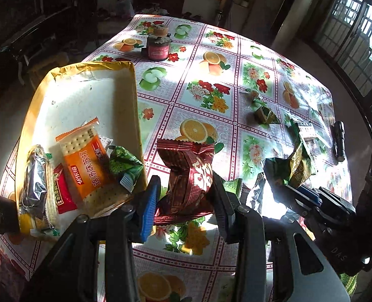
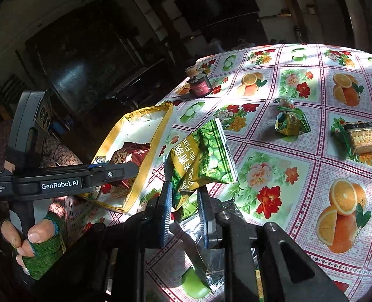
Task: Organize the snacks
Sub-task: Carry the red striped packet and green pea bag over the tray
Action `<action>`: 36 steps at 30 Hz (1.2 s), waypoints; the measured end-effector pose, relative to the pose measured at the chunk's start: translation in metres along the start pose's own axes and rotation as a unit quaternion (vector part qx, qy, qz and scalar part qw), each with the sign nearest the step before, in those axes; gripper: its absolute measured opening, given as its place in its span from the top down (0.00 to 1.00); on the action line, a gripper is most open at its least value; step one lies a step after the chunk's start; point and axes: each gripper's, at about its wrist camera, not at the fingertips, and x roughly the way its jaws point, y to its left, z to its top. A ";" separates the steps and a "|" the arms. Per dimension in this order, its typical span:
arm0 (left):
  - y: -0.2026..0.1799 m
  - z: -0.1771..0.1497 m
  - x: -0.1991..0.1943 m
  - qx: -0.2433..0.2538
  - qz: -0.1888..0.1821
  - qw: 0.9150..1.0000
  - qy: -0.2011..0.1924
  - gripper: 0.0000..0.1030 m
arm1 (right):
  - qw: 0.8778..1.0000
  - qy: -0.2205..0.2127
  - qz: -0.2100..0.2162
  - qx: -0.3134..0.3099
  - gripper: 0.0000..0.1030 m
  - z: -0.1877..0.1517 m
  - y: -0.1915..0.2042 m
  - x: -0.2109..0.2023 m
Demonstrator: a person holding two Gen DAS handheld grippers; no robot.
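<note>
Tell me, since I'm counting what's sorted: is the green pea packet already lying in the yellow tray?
No. The green pea packet is clamped in the right gripper, outside the yellow tray.

The left wrist view looks forward along its 2 fingers, down and close over the table point(image 1: 211, 95), with the tray point(image 1: 85, 95) at left. The right wrist view sits just as near, facing across the table point(image 2: 299, 151) toward the tray point(image 2: 150, 136). Both views share the tray, the jar point(image 1: 157, 47) point(image 2: 200, 85) and the tablecloth.
</note>
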 end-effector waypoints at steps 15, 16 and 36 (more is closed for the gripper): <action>0.081 -0.014 -0.037 -0.060 0.054 0.996 -0.031 0.59 | 0.998 0.041 0.038 -0.036 0.83 -0.015 0.055 0.038; 0.087 -0.014 -0.038 -0.065 0.056 0.996 -0.031 0.59 | 0.997 0.044 0.041 -0.039 0.83 -0.015 0.057 0.041; 0.128 -0.018 -0.037 -0.099 0.059 0.993 -0.032 0.59 | 0.991 0.082 0.064 -0.081 0.83 -0.017 0.100 0.074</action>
